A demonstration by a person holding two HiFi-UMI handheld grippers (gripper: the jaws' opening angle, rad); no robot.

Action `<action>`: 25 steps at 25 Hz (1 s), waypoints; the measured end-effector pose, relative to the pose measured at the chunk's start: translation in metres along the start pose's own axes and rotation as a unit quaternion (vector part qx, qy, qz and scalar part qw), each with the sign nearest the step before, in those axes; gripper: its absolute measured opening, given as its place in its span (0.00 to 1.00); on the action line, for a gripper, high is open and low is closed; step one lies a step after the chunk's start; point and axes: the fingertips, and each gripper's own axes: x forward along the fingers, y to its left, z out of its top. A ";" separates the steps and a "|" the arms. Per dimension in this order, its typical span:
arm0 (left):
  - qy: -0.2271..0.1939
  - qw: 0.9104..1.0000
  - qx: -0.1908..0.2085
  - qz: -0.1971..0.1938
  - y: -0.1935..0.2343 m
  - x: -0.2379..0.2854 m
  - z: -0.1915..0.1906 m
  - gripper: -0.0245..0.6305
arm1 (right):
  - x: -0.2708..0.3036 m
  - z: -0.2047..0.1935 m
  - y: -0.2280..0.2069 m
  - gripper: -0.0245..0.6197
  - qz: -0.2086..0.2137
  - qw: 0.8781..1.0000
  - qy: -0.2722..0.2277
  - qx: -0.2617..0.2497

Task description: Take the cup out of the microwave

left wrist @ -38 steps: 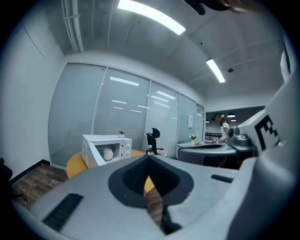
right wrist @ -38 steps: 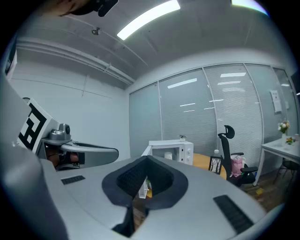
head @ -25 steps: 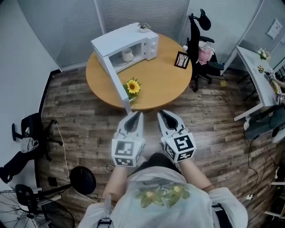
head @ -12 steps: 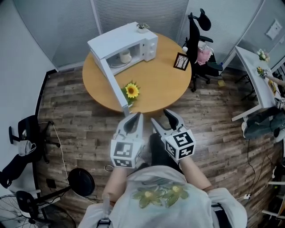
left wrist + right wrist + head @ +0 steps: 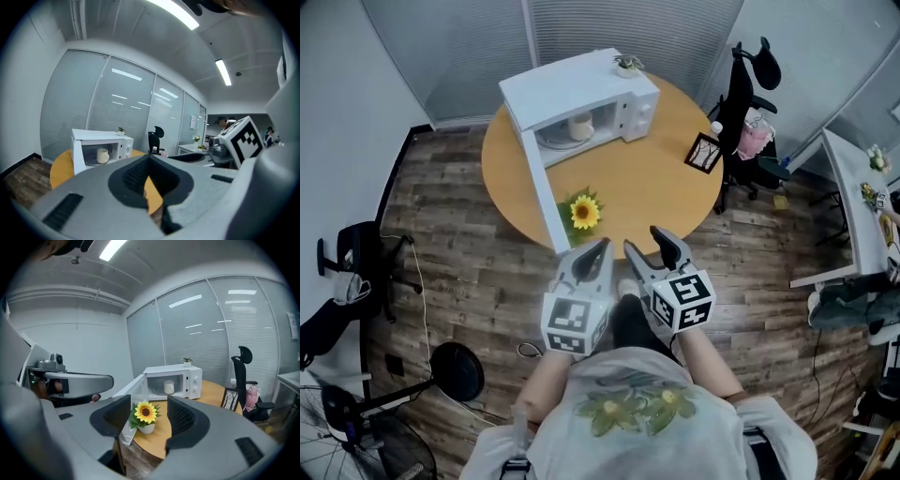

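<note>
Well, my right gripper [image 5: 645, 241] has just been opening and its jaws stand wide with nothing gripped, while my left gripper [image 5: 600, 246] is pinched together. The cup [image 5: 580, 127] sits inside the open microwave [image 5: 581, 89] at twelve o'clock. Only the right gripper view shows the sunflower [image 5: 146, 412]; my left gripper's jaws hide it.

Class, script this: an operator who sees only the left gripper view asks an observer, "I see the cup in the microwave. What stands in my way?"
Observer: A sunflower pot stands near the table front edge, beside the open microwave door.
Operator: Is the right claw ready?
Observer: Its jaws have just been opening; they stand wide, nothing held.
Operator: Anything else on the table?
Observer: A picture frame, at the right edge.
</note>
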 end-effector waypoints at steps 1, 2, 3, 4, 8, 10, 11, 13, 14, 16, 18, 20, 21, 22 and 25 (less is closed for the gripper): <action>0.001 1.000 -0.002 0.003 0.002 0.009 0.001 0.04 | 0.006 0.002 -0.008 0.41 0.004 1.000 0.001 0.000; 0.001 1.000 -0.004 0.008 0.004 0.018 0.002 0.04 | 0.013 0.004 -0.016 0.41 0.008 1.000 0.002 -0.001; 0.001 1.000 -0.007 0.013 0.007 0.027 0.003 0.04 | 0.020 0.007 -0.023 0.41 0.013 1.000 0.002 -0.002; 0.000 1.000 -0.010 0.018 0.009 0.035 0.006 0.04 | 0.027 0.010 -0.031 0.41 0.017 1.000 0.002 -0.002; 0.004 0.999 -0.019 0.039 0.018 0.069 0.013 0.04 | 0.055 0.022 -0.059 0.41 0.040 0.999 0.008 -0.008; 0.006 0.998 -0.023 0.051 0.024 0.085 0.014 0.04 | 0.069 0.027 -0.071 0.41 0.052 0.999 0.012 -0.010; 0.007 0.998 -0.026 0.057 0.027 0.092 0.015 0.04 | 0.075 0.029 -0.077 0.41 0.057 0.998 0.014 -0.011; 0.009 0.997 -0.032 0.071 0.035 0.104 0.016 0.04 | 0.088 0.032 -0.087 0.41 0.069 0.997 0.018 -0.012; 0.010 0.996 -0.035 0.079 0.039 0.108 0.017 0.04 | 0.094 0.033 -0.092 0.41 0.075 0.997 0.020 -0.012; 0.012 0.994 -0.041 0.097 0.047 0.115 0.016 0.04 | 0.106 0.035 -0.100 0.41 0.090 0.996 0.025 -0.012; 0.012 0.992 -0.044 0.114 0.054 0.122 0.016 0.04 | 0.117 0.036 -0.106 0.41 0.106 0.994 0.029 -0.014; 0.012 0.990 -0.046 0.130 0.059 0.130 0.016 0.04 | 0.128 0.037 -0.113 0.41 0.119 0.992 0.033 -0.020; 0.013 0.989 -0.047 0.138 0.062 0.134 0.016 0.04 | 0.133 0.038 -0.117 0.41 0.124 0.991 0.034 -0.023; 0.014 0.988 -0.048 0.145 0.064 0.139 0.016 0.04 | 0.139 0.039 -0.120 0.41 0.129 0.991 0.037 -0.026; 0.016 0.985 -0.054 0.165 0.071 0.149 0.015 0.04 | 0.154 0.039 -0.129 0.41 0.142 0.988 0.046 -0.034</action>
